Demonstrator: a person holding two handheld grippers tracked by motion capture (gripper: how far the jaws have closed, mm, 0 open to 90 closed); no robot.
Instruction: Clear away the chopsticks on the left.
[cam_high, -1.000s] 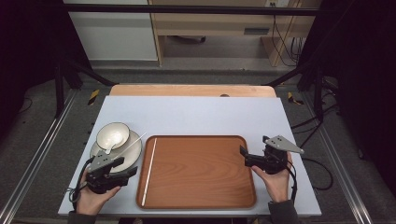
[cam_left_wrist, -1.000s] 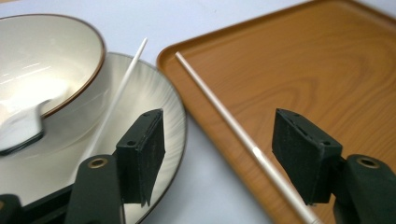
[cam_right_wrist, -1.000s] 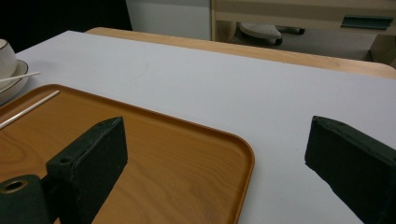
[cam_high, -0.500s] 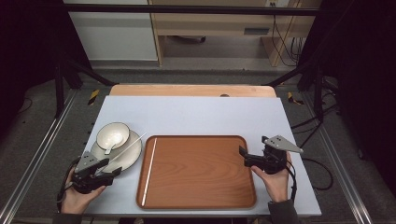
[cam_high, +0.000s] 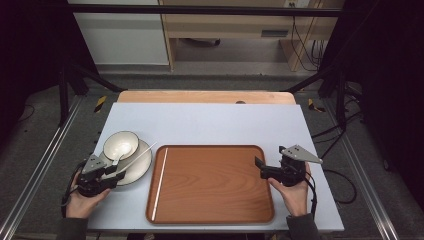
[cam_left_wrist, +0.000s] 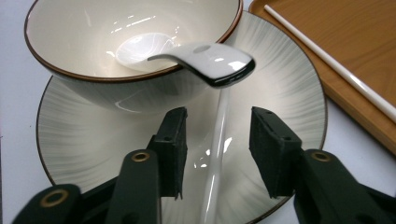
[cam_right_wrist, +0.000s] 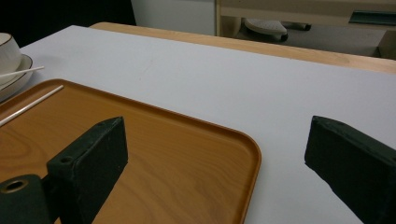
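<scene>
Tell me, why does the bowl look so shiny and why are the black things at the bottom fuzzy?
In the left gripper view, lamp glare streaks the glossy cream bowl with a brown rim and the white ceramic spoon, while the near black jaws blur from closeness. In the right gripper view, the jaws look soft too. In the high view, the room around the pale grey table is dark.
</scene>
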